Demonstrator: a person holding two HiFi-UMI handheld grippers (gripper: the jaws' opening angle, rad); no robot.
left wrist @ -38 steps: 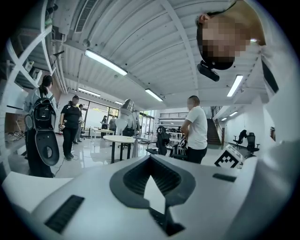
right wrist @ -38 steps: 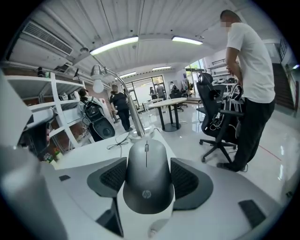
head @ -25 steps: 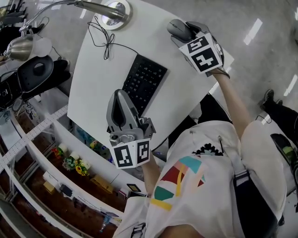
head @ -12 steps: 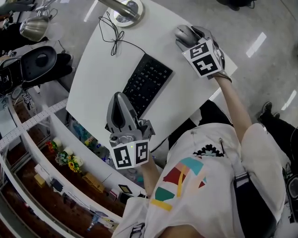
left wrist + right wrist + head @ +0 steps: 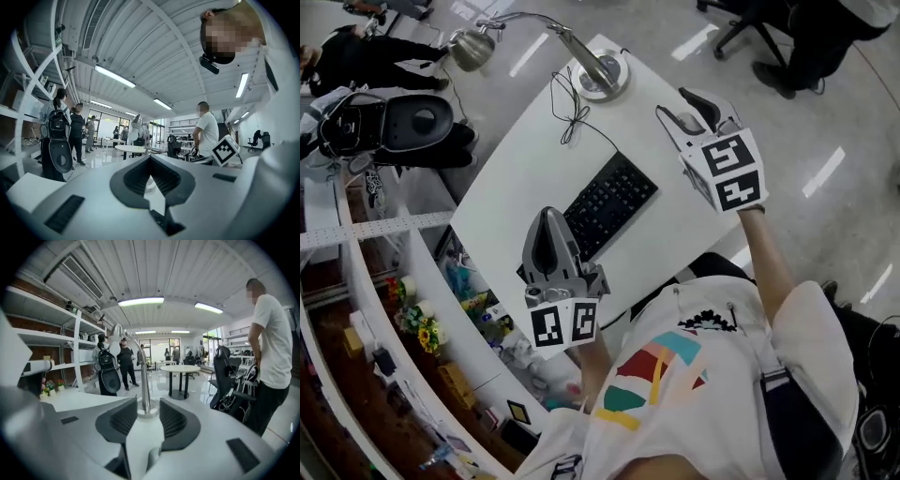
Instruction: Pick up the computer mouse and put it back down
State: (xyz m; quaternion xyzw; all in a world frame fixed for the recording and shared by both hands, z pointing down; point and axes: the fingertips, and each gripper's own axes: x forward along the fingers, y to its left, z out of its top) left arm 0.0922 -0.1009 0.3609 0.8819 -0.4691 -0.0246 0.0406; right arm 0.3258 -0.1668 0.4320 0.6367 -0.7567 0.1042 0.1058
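Not a word, brand or number can be read anywhere. The left gripper [image 5: 548,217] and right gripper [image 5: 690,111] bear only black-and-white square markers. The keyboard's [image 5: 609,206] key legends are too small to read.

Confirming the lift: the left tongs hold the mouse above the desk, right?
No, it's the right tongs, whose jaws have just been closing, that hold the mouse above the desk, as the head view shows.

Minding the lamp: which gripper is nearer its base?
Right. The right gripper, fingers just closed on the computer mouse, sits right of the lamp base; the left gripper is farther, by the keyboard's near end.
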